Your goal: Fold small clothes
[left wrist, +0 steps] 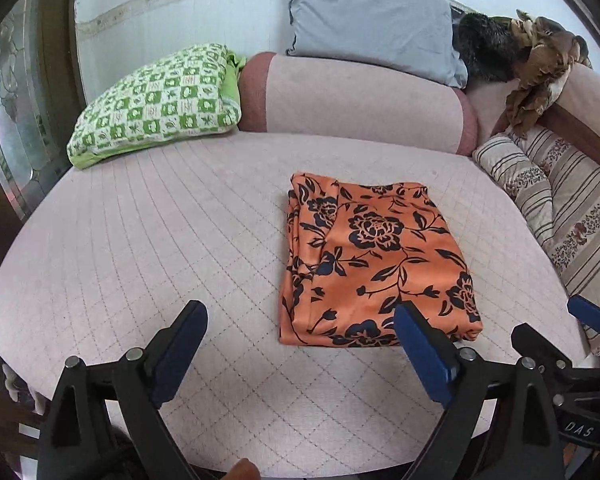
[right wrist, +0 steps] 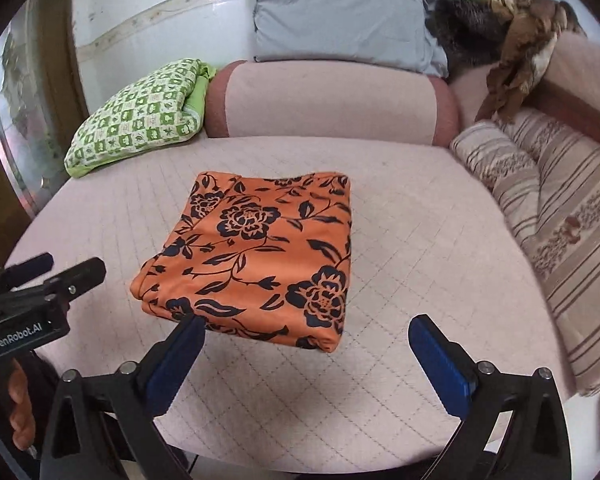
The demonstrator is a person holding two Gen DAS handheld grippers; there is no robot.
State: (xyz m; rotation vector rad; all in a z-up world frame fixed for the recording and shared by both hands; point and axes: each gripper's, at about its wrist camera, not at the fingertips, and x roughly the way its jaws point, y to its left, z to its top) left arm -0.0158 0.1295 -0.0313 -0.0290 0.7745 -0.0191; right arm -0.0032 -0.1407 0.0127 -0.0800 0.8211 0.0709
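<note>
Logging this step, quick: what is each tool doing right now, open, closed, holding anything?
Left tool: open, holding nothing, clear of the folded orange floral cloth.
Right tool: open, holding nothing, also clear of the cloth.

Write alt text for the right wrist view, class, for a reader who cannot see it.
A folded orange cloth with dark flowers lies flat on a pale quilted couch seat, untouched. The right gripper hangs open in front of it, with the left gripper at the left edge. Cushions line the back.
</note>
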